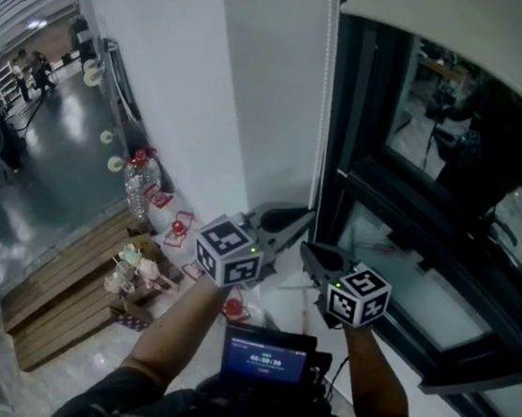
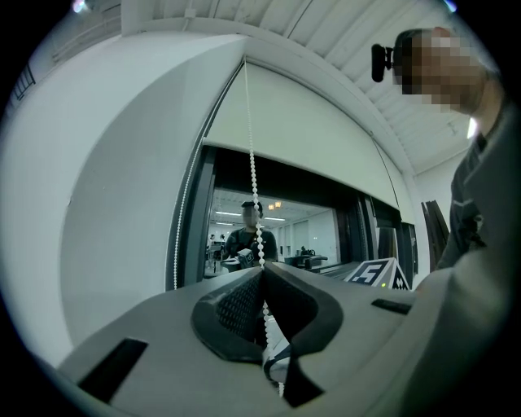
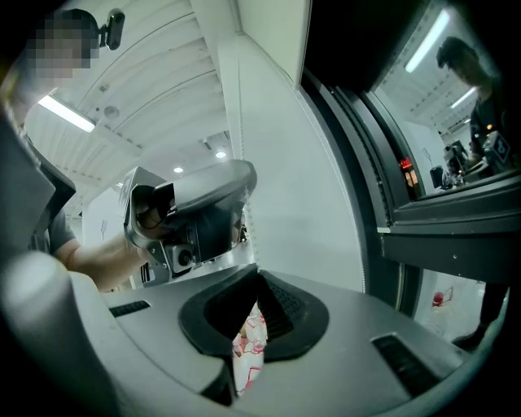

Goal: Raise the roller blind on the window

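Observation:
The cream roller blind (image 2: 301,122) covers the top of the dark window (image 1: 452,189); its lower edge hangs partway down. A white bead chain (image 2: 252,179) drops along the frame's left side, with a second strand (image 2: 181,236) further left. My left gripper (image 2: 260,269) is shut on the chain, which enters its tips from above. In the head view it (image 1: 307,220) sits at the chain (image 1: 325,116), with my right gripper (image 1: 306,248) just below it. The right gripper (image 3: 257,273) is shut, and the chain (image 3: 243,224) runs down into its tips beside the left gripper's body (image 3: 195,216).
The white wall (image 1: 211,74) lies left of the chain, the dark window frame and sill (image 1: 401,220) right of it. Far below, on the floor, stand a water bottle (image 1: 139,186), a wooden pallet (image 1: 62,292) and small red items. A screen device (image 1: 267,355) hangs at the person's chest.

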